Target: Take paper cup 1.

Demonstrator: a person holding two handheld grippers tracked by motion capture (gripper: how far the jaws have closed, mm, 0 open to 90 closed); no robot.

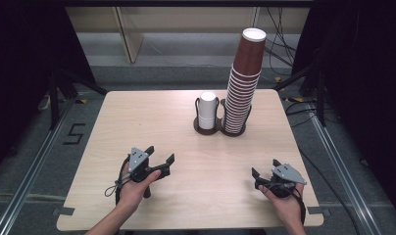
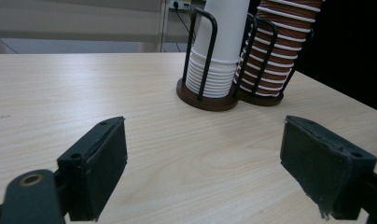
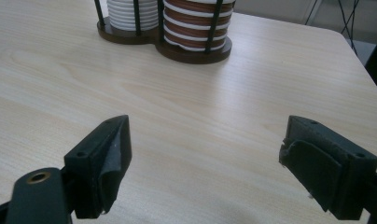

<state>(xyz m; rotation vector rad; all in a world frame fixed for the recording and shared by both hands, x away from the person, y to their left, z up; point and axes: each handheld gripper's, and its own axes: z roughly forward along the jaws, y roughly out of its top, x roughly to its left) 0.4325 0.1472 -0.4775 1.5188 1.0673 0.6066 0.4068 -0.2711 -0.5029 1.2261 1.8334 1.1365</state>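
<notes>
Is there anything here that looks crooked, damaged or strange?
Yes. The tall brown cup stack leans to the right above its holder, so it looks unsteady. The short white cup stack beside it stands straight. The pad on the right gripper looks wrinkled and peeling at one fingertip.

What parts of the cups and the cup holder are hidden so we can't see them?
- Top of the brown cup stack: cut off by the upper edge in the left gripper view.
- White cup stack: just its bottom rims show in the right gripper view; the upper edge cuts off the rest.
- How many cups are in each stack: rims too small to count in the high view.
- Far side of the holder: hidden behind the cups.
</notes>
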